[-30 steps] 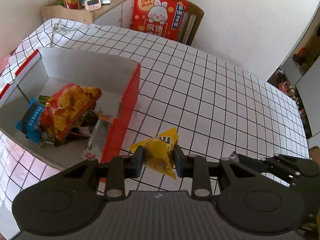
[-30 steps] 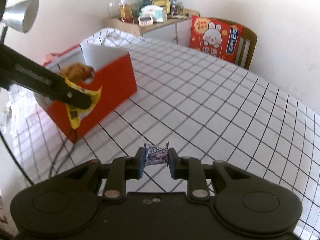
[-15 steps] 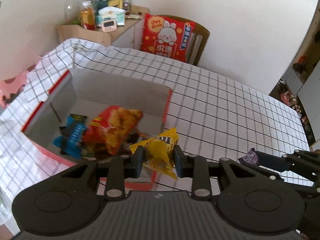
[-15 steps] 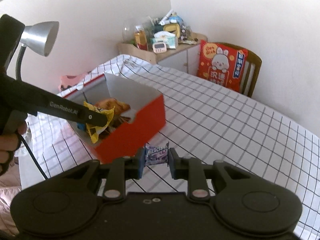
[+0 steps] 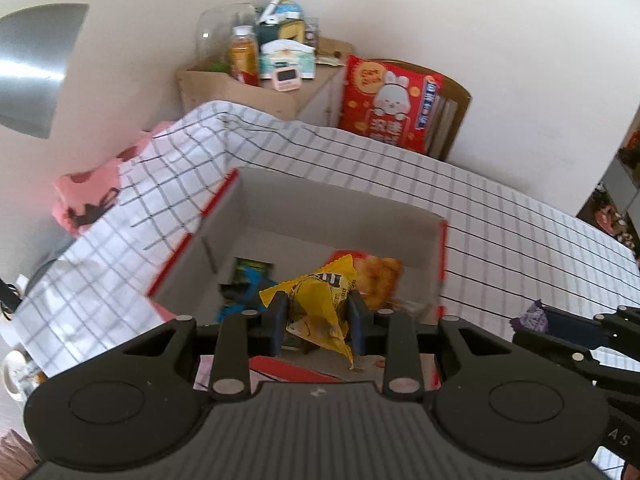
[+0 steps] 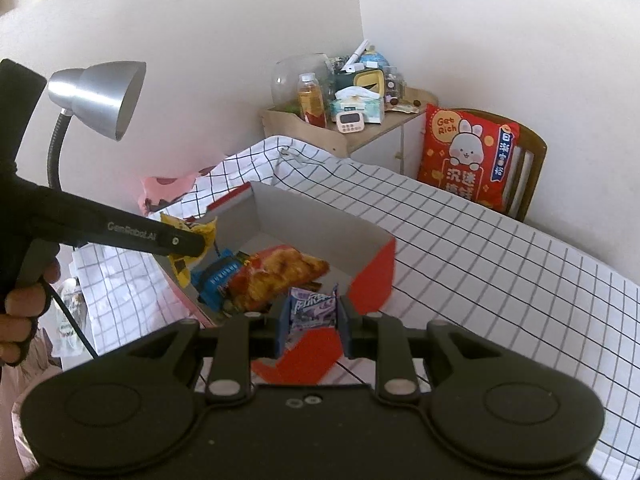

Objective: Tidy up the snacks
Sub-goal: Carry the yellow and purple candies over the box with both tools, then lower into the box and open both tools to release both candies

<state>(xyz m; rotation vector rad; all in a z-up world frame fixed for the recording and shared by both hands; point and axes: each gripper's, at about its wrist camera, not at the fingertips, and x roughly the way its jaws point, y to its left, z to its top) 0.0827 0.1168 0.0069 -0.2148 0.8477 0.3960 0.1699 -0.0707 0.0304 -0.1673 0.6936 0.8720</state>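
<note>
Both tongs had travelled from over the bare checked cloth to the red box since a second earlier, each carrying its packet along unchanged. Left tongs [image 5: 317, 322] were clamped on a yellow candy bag [image 5: 320, 312], its crumpled body squeezed between the two blue pads and its pointed lower corner hanging below them. That bag hung above the open red box [image 5: 442, 264], over the near part of its grey inside. Right tongs [image 6: 313, 326] gripped a small purple packet [image 6: 312, 307], held upright between the pads, at the near rim of the same box, just above its red front corner.

Inside the box lay a red and orange snack bag [image 6: 276, 276] in the middle and a blue packet [image 6: 218, 276] beside it, touching it on the left. In the left wrist view a dark green wrapper [image 5: 252, 270] showed behind the blue one, against the far inside wall.

From the right wrist view, the left tongs reached in from the left edge as a long black arm, with a hand [image 6: 18, 312] wrapped round the handle and a cable trailing down.

The box stood on a surface [image 6: 500, 264] covered with white cloth ruled in black squares. A silver lamp [image 6: 100, 96] leaned over the left side. Behind the surface stood a wooden chair [image 6: 528, 168] with a red rabbit cushion [image 6: 466, 156], and a low wooden cabinet [image 6: 320, 128] crowded with bottles, a tissue box and a small timer.
</note>
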